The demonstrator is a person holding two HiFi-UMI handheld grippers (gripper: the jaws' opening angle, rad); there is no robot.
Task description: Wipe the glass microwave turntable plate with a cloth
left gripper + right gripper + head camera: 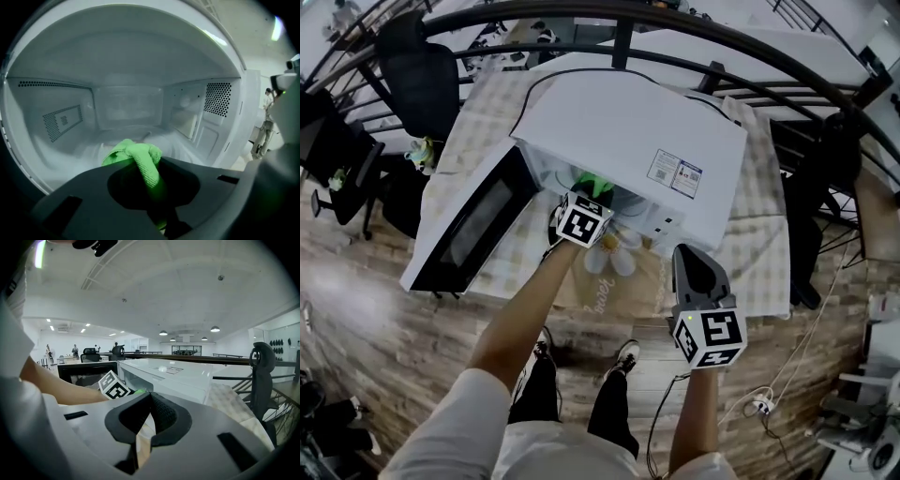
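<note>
Your left gripper (149, 164) reaches into the open microwave (628, 131), and its jaws are pinching a green cloth (138, 154). The cloth bunches up just past the jaw tips and trails back between them. In the left gripper view it hangs low in the cavity, near the middle and close above the floor. That floor is a pale blur, so you cannot pick out the plate there or tell whether the cloth touches anything. Perforated vent panels show on the left and right walls of the cavity. From the head view the microwave sits on a counter (759, 216) covered with a checked cover, and its door (473, 225) swings wide to your left. Only a bit of green shows at the mouth of the cavity, beyond the left gripper's marker cube (583, 220). Your right gripper (149, 399) is held outside the microwave, off its front right corner and over the counter's near edge. Its jaws are pressed together at the tips with nothing between them. In the right gripper view your left forearm (61, 387) crosses toward the microwave's opening. Your shoes (623, 356) stand on the wooden floor (384, 309) below the counter's edge, and a dark chair (412, 66) sits beyond the counter's far left corner.
</note>
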